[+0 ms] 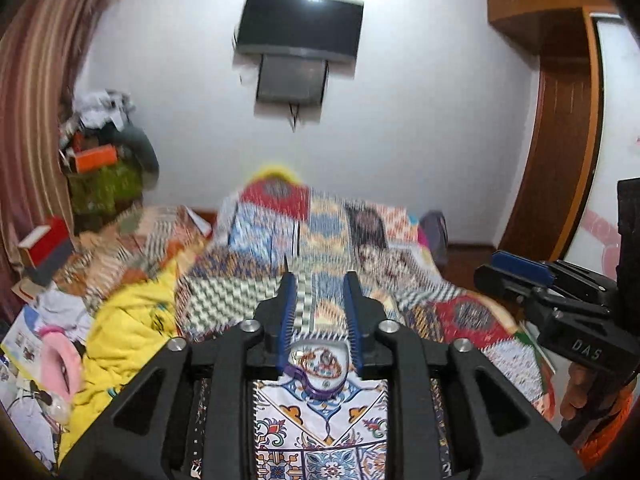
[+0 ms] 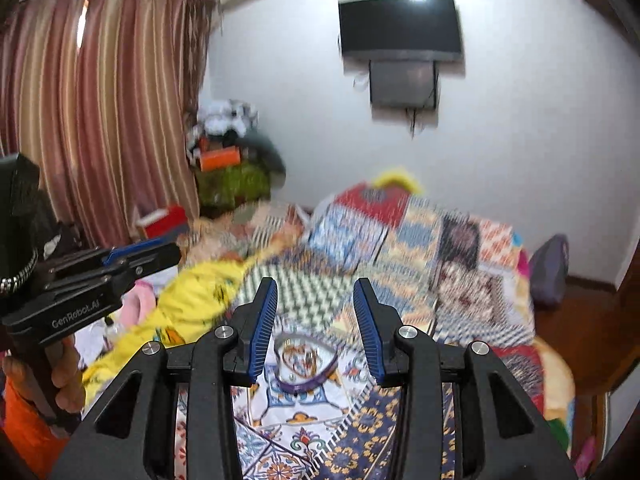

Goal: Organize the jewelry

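Jewelry box (image 1: pixel 318 364) sits just below my left fingers (image 1: pixel 289 312), a small heart-shaped clear container with a purple rim, lying on the patterned quilt (image 1: pixel 320 432) close under both cameras. My left gripper (image 1: pixel 319 312) has its jaws parted with a narrow gap and nothing between them; the right gripper (image 2: pixel 316 320) is spread wider, also empty, and hovers above the same box (image 2: pixel 302 362) without touching it as far as I can judge. In the left view the heart's broad lobes lie away from me and the point seems to come toward the camera, with the purple rim curling along the near side; I judge its long axis runs roughly along the line of my fingers, though blur makes this uncertain. Whether a lid is on or off I cannot tell; something small and glinting shows through the clear plastic. My worry is the soft quilt: pressing down to pinch could tip the box, sink it into a fold, or spill what is inside. The smooth curved plastic may also squirt out of the ribbed pads if I close across the lobes. Both frames are smeared by motion, so my aim is poor at this moment. Beyond lie a yellow blanket (image 1: pixel 128 320), the person's hand (image 2: pixel 60 364) on the left handle, striped curtains (image 2: pixel 100 100) and a wall television (image 1: pixel 300 28).
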Demonstrator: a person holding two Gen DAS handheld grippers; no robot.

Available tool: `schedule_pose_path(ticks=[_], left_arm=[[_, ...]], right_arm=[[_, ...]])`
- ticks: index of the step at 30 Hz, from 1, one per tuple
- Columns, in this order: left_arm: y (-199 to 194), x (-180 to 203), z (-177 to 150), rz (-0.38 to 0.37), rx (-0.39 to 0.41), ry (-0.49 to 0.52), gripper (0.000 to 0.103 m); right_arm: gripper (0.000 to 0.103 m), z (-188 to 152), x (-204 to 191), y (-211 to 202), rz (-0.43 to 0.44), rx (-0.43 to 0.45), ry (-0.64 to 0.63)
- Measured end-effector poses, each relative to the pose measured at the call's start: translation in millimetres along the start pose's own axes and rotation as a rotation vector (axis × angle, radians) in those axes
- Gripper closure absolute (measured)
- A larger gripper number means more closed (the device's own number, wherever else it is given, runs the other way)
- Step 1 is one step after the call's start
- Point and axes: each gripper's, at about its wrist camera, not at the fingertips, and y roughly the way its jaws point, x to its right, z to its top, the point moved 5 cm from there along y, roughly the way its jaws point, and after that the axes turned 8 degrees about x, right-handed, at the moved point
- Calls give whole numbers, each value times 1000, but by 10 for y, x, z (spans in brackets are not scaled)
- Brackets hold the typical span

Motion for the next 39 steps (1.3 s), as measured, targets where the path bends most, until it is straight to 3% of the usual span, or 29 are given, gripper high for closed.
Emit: schedule_pose_path(ticks=[8,11,15,18,21,39], left_arm=[[-722,136,186,52,173,21,52],[-851,181,183,79,209,37,34],[-967,185,154,110,234,36,11],[-1031,195,131,138,248,40,8],[-1071,186,100,153,251,37,1],[-1078,216,29,177,230,47,1]], right_arm=[[39,220,-176,-567,-89,205,-37],[21,209,-207,-647,-124,242,-44],[15,182,-215,-656,-161,257,-52],[1,172,-212,-720,-184,268,-46],[0,156,-191,-732,-199,271,-36],[0,20,-181,-883,-198,245,-24]])
